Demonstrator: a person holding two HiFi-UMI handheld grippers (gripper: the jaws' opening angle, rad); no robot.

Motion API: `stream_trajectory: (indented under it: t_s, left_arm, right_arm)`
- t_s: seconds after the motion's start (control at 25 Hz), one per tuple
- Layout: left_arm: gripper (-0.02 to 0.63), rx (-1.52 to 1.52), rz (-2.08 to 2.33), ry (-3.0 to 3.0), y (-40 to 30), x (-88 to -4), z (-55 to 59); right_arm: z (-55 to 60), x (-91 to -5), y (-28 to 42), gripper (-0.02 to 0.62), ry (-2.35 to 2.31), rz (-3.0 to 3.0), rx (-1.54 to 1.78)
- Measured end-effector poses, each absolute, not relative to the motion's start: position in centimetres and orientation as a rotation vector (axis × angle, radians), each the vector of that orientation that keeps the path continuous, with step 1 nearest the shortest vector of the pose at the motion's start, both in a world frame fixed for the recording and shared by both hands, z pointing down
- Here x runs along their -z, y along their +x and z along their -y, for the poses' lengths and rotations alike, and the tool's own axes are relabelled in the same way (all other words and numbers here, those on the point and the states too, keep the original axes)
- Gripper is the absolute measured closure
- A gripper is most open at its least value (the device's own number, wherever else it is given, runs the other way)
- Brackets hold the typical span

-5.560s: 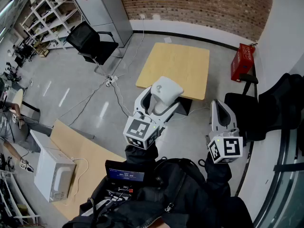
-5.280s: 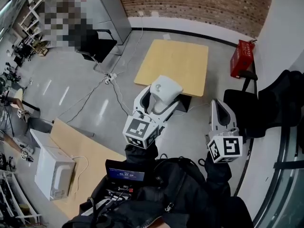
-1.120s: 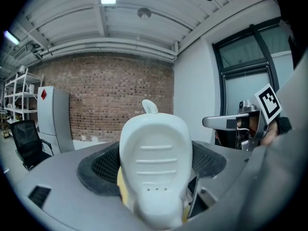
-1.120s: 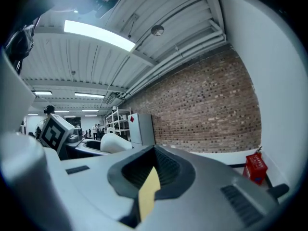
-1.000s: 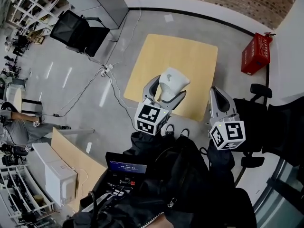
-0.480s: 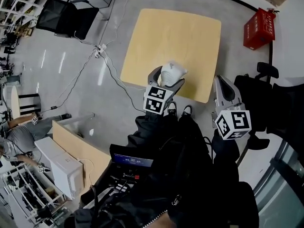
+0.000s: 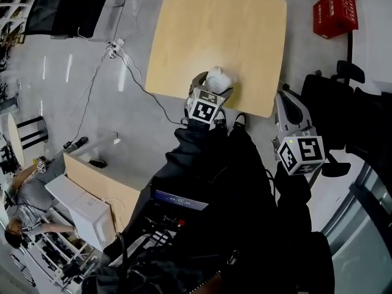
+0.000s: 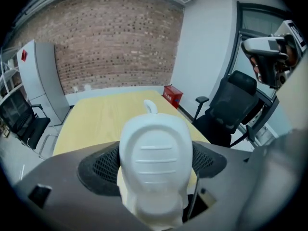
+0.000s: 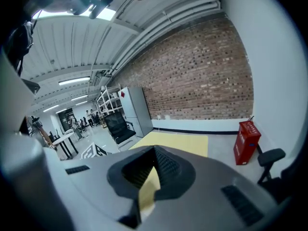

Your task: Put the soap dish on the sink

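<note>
The left hand-held gripper (image 7: 213,86) is clenched on the soap dish (image 8: 155,167), its two mesh pads pressing the dish's long sides, so the white dish rides in the air over the near edge of the bare yellow counter (image 7: 214,29) and rests on nothing. The ribbed face of the dish is turned toward the gripper's camera and the small hooked tip points away, toward the far side of the counter. The right hand-held gripper (image 9: 153,152) is closed with nothing in it, its tips meeting, and it hangs off the counter's near right corner, close to a black chair (image 7: 334,103). No sink shows in any view, so the step in hand looks like the carry, with the placing yet to come. To do it well, the squeeze on the dish should be steady: the plastic looks smooth and rounded, and the pads bear on curved walls, so a slack grip or a quick swing could let it twist or slip out forward. Once the sink is found, bring the dish over a flat part of its rim, turn it so its base faces down, lower until it sits, and only then let the jaws part. The empty gripper is best held aside, out of the path
</note>
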State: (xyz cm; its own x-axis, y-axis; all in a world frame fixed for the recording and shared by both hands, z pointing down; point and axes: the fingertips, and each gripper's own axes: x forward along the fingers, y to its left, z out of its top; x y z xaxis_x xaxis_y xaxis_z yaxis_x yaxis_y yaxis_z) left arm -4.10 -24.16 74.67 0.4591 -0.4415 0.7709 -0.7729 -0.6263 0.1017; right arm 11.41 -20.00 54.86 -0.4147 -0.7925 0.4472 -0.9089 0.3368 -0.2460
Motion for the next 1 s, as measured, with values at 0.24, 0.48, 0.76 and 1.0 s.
stream_trajectory:
  t_s: [0.24,0.48,0.76,1.0]
  left_arm:
    - [0.158,-1.223,0.896,2.259,-4.0,-80.0,24.5]
    - [0.157,-1.339,0.817,2.266,-3.6,-82.6,25.2]
    - [0.156,-1.384,0.775,2.241,-3.4,-84.8,25.3]
    - [0.156,-1.427,0.74,2.249,-3.1,-85.3,25.0]
  right_arm:
    - [20.7,-56.5,11.3,0.591,1.512,2.322,-0.708]
    - [21.2,-57.2,12.4,0.591,1.528,2.286,-0.732]
    - [21.7,-57.8,12.8,0.591,1.536,2.265,-0.74]
    - [21.9,-58.1,13.0,0.591,1.543,2.262,-0.747]
